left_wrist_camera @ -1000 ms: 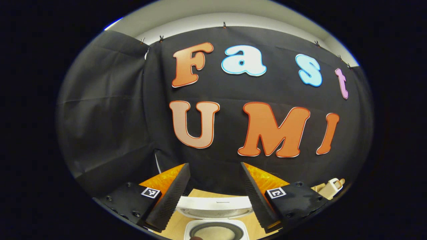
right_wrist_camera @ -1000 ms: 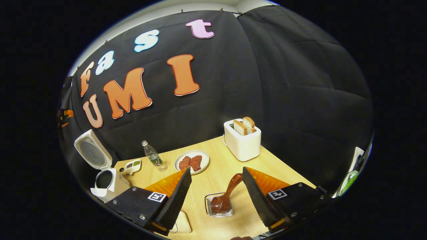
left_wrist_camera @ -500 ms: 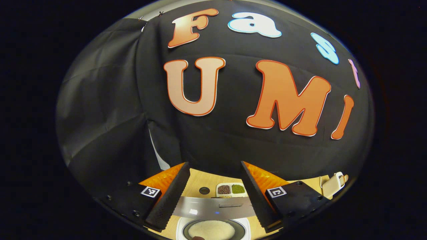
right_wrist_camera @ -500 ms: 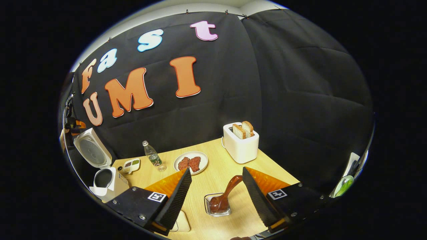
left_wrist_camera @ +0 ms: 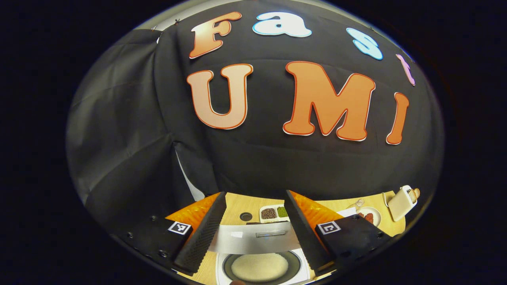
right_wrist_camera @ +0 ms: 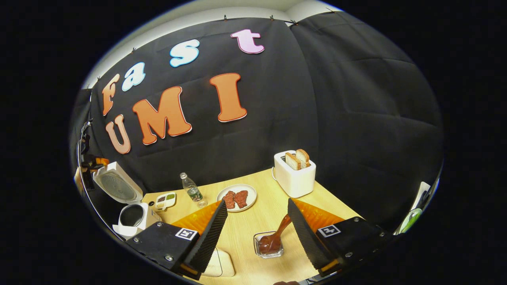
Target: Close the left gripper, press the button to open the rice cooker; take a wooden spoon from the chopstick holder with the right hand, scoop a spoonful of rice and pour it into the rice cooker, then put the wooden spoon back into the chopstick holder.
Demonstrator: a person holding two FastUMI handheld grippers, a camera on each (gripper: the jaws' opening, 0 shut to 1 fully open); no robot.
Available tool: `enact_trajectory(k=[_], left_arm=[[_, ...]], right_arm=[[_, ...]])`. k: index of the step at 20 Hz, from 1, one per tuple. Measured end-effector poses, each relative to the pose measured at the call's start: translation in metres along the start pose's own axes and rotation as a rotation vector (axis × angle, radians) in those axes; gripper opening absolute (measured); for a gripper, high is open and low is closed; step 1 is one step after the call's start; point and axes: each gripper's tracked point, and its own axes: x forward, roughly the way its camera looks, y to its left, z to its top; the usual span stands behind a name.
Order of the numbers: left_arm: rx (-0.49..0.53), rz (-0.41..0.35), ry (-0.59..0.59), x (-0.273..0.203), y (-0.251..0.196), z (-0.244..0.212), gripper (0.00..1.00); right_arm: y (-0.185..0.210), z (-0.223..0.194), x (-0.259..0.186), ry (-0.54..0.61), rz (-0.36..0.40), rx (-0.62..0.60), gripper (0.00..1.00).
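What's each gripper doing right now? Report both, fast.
Left gripper: open, holding nothing, above the open rice cooker.
Right gripper: open, holding nothing, near the wooden spoon.

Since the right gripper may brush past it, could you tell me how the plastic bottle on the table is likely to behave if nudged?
The plastic bottle stands upright, tall and narrow, so it probably tips easily. It looks mostly clear, likely light. Being round, it may roll toward the plate beside it once down.

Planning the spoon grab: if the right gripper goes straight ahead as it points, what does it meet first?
Probably the wooden spoon in its clear holder, lying between the open right gripper fingers; depth is unclear.
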Motion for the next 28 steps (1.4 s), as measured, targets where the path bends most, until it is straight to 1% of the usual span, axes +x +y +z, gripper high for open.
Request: enact_trajectory(k=[5, 8, 12, 15, 17, 22, 23, 24, 26, 28], left_arm=[[-0.018, -0.013, 0.032, -0.036, -0.005, -0.036, 0.99], [-0.023, -0.007, 0.057, -0.060, -0.009, -0.077, 1.00], [-0.019, 0.043, 0.117, -0.080, -0.014, -0.153, 0.99], [-0.030, 0.083, 0.109, -0.085, -0.014, -0.198, 1.00], [-0.039, 0.095, 0.119, -0.085, -0.014, -0.221, 0.99], [-0.050, 0.109, 0.117, -0.083, -0.015, -0.245, 1.00], [-0.055, 0.105, 0.135, -0.081, -0.016, -0.253, 1.00], [-0.052, 0.101, 0.119, -0.082, -0.016, -0.251, 1.00], [-0.038, 0.102, 0.133, -0.080, -0.016, -0.256, 1.00], [-0.029, 0.100, 0.122, -0.079, -0.017, -0.252, 1.00]], right_arm=[[0.016, -0.010, -0.008, 0.016, 0.062, -0.012, 0.95], [0.022, -0.017, -0.015, 0.018, 0.089, -0.042, 0.95], [0.032, -0.027, -0.024, 0.043, 0.137, -0.049, 0.95], [0.033, -0.033, -0.028, 0.055, 0.156, -0.081, 0.95], [0.033, -0.034, -0.030, 0.055, 0.161, -0.095, 0.94], [0.025, -0.048, -0.029, 0.084, 0.164, -0.101, 0.95], [0.024, -0.049, -0.030, 0.091, 0.163, -0.101, 0.95], [0.024, -0.051, -0.028, 0.097, 0.164, -0.099, 0.95], [0.027, -0.055, -0.028, 0.108, 0.172, -0.094, 0.95], [0.031, -0.057, -0.028, 0.110, 0.180, -0.105, 0.95]])
